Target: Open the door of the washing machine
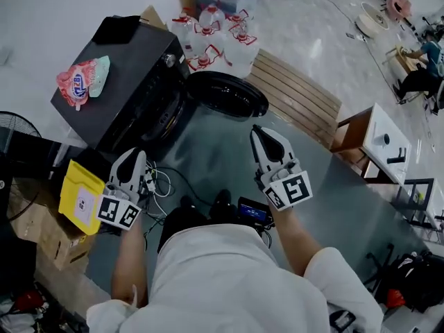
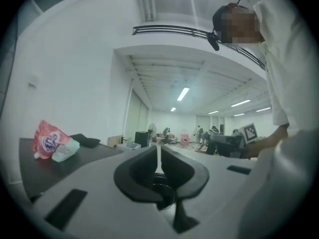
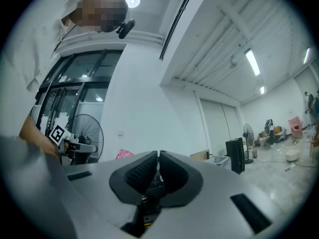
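Note:
The washing machine (image 1: 118, 75) is a dark box at the upper left of the head view. Its round dark door (image 1: 225, 94) stands swung open to the right of the drum. A pink detergent bag (image 1: 82, 80) lies on its top, and the bag (image 2: 50, 143) also shows in the left gripper view. Both grippers are held up close to the person's chest, apart from the machine. My left gripper (image 1: 135, 159) (image 2: 158, 151) is shut with nothing between its jaws. My right gripper (image 1: 258, 132) (image 3: 157, 158) is shut and empty too.
Several water bottles (image 1: 215, 37) stand behind the door, beside a slatted wooden bench (image 1: 298, 96). A yellow box (image 1: 83, 196), a cardboard box (image 1: 41, 234) and a fan (image 1: 14, 127) are at the left. A white table (image 1: 385, 141) stands at the right. Cables (image 1: 163, 182) lie on the floor.

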Action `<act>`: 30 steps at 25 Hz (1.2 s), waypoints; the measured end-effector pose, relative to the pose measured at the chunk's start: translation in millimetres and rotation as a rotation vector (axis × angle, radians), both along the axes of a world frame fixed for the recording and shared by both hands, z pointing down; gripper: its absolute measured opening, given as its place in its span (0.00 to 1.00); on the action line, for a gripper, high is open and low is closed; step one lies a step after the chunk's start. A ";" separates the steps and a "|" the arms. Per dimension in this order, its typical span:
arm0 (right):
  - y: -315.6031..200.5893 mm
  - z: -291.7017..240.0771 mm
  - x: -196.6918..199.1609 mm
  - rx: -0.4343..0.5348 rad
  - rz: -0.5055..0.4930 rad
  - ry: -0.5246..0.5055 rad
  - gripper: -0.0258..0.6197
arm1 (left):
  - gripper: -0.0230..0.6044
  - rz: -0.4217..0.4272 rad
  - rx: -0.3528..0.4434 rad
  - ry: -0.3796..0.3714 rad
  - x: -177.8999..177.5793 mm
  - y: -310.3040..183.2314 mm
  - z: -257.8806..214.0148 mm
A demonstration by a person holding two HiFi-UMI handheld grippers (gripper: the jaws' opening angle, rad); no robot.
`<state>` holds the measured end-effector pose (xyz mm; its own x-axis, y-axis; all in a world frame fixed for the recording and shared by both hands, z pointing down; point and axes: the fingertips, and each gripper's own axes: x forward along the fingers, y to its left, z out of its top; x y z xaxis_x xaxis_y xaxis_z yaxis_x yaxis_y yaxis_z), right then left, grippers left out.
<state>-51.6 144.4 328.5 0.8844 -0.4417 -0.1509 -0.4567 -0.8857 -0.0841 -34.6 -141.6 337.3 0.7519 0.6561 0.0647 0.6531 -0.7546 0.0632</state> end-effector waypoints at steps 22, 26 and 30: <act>-126.3 -3.6 -132.7 -0.128 0.145 -0.093 0.10 | 0.07 -0.074 0.028 0.099 -94.2 -135.4 -30.6; -156.1 7.2 -163.9 -0.043 0.124 -0.168 0.10 | 0.07 -0.044 0.004 0.068 -127.8 -163.0 -19.5; -178.0 15.1 -194.8 -0.057 0.098 -0.206 0.10 | 0.07 -0.015 -0.007 0.029 -157.3 -180.0 1.6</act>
<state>-246.3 -33.6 343.5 0.9331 -0.3546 0.0599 -0.3464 -0.9310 -0.1150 -191.8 -321.6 338.9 0.7631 0.6451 0.0384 0.6433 -0.7640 0.0501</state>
